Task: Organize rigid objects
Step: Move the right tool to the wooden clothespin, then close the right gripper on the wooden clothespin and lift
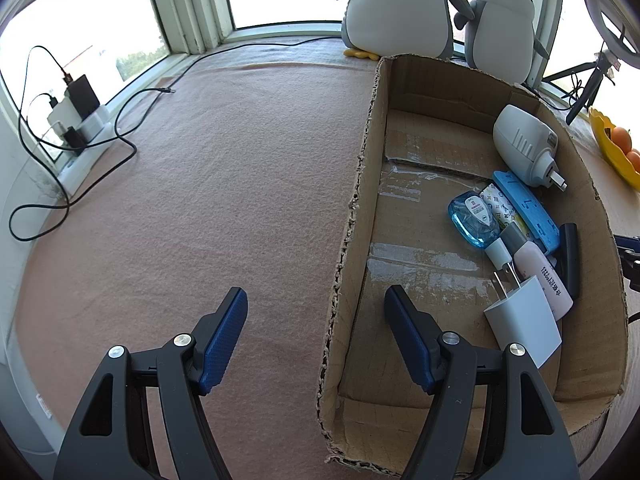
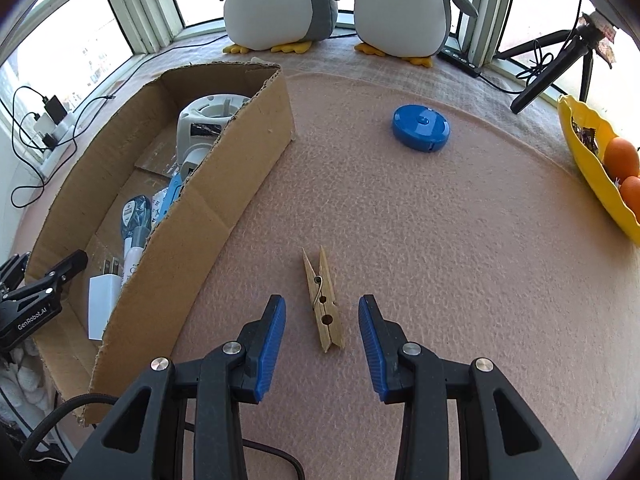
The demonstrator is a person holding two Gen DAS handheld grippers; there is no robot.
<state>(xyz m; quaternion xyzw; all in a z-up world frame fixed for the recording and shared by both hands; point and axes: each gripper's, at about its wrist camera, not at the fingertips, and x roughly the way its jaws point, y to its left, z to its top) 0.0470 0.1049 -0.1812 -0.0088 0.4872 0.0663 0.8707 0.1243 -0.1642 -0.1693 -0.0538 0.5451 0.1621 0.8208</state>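
A wooden clothespin [image 2: 323, 300] lies on the pink felt mat, between the blue pads of my right gripper [image 2: 322, 306], which stands open around it without touching. A round blue tape measure [image 2: 421, 128] rests farther back on the mat. The cardboard box [image 1: 360, 184] [image 2: 208, 216] holds a white charger [image 1: 522, 324], a blue bottle [image 1: 474, 220], a pink-white tube [image 1: 542, 276], a blue case [image 1: 524, 208] and a white plug-in device [image 1: 520, 144]. My left gripper [image 1: 316, 300] hangs open over the box's left wall, nothing between its fingers.
Two plush penguins [image 2: 280, 4] [image 2: 404, 8] stand at the back by the window. A yellow bowl [image 2: 588, 168] with oranges sits at the right edge. A tripod [image 2: 556, 64] stands behind it. Chargers and black cables [image 1: 72, 120] lie at the left.
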